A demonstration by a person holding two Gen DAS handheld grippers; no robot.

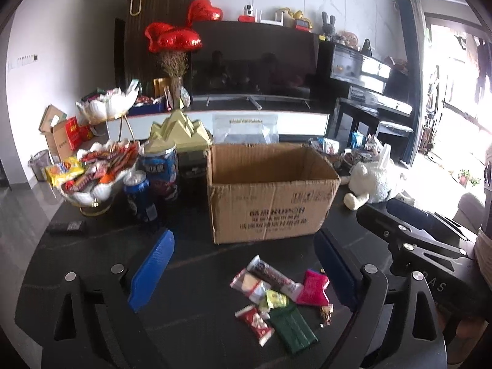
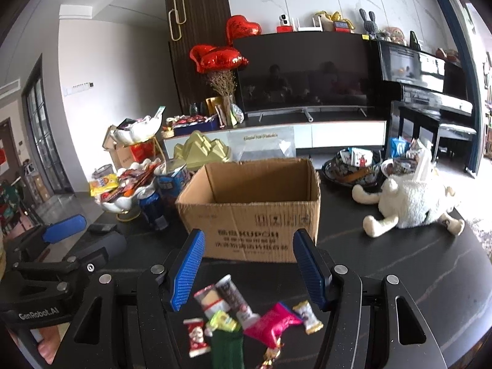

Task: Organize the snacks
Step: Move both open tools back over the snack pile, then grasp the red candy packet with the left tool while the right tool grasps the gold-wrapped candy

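The loose snack packets are lying in a small heap on the dark counter, just in front of the open cardboard box. The green packet is running off the bottom edge in the right wrist view, and the print on every wrapper is blurring. The left gripper is standing with fingers wide, nothing between them. The right gripper is hanging with fingers partly apart, gripping nothing. Bare counter is lying open right of the box, before the plush toy.
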